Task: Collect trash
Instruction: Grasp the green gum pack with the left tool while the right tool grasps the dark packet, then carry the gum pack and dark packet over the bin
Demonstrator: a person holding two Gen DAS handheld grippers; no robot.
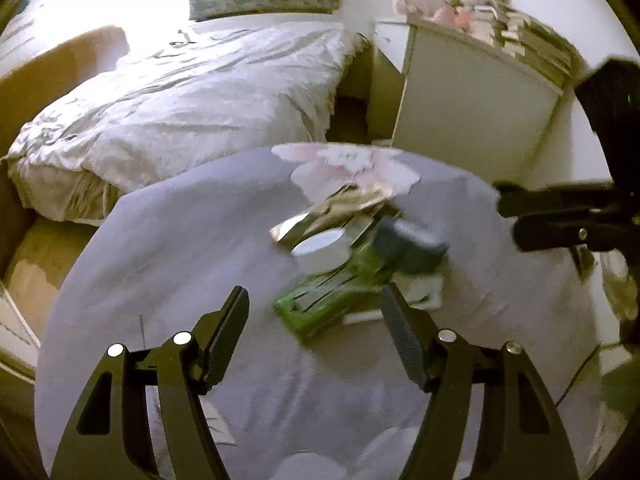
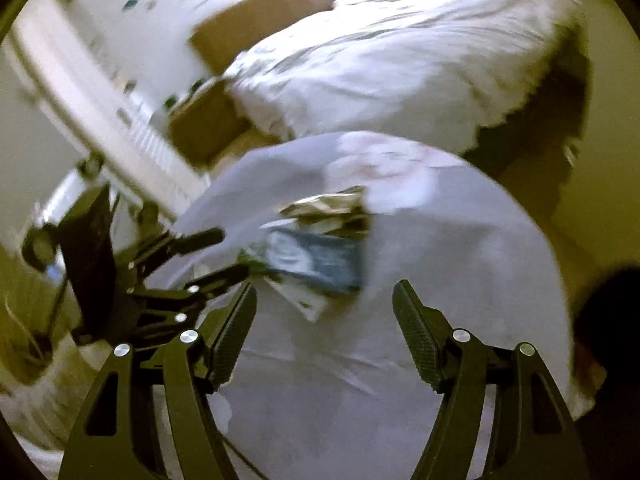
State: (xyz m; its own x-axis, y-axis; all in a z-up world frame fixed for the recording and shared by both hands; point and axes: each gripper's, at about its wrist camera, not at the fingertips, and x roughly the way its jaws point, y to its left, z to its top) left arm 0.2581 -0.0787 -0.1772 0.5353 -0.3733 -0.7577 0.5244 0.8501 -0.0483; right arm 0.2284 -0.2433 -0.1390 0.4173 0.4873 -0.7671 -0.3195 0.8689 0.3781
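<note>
A pile of trash lies on a round table with a pale lilac cloth [image 1: 180, 248]. In the left wrist view the pile holds a green wrapper [image 1: 320, 304], a white round lid [image 1: 324, 246], a dark blue packet [image 1: 412, 246] and a silvery wrapper [image 1: 332, 208]. My left gripper [image 1: 314, 302] is open and empty just short of the green wrapper. The right gripper's fingers [image 1: 560, 216] enter from the right. In the right wrist view my right gripper [image 2: 324, 300] is open and empty, near the dark blue packet [image 2: 320, 258]. The left gripper [image 2: 216, 254] shows at the left, open.
A bed with a rumpled white duvet [image 1: 200, 96] stands behind the table. A white cabinet [image 1: 472, 108] with clutter on top stands at the back right. A cardboard box [image 2: 256, 20] and a white rail [image 2: 100, 120] lie to the left in the right wrist view.
</note>
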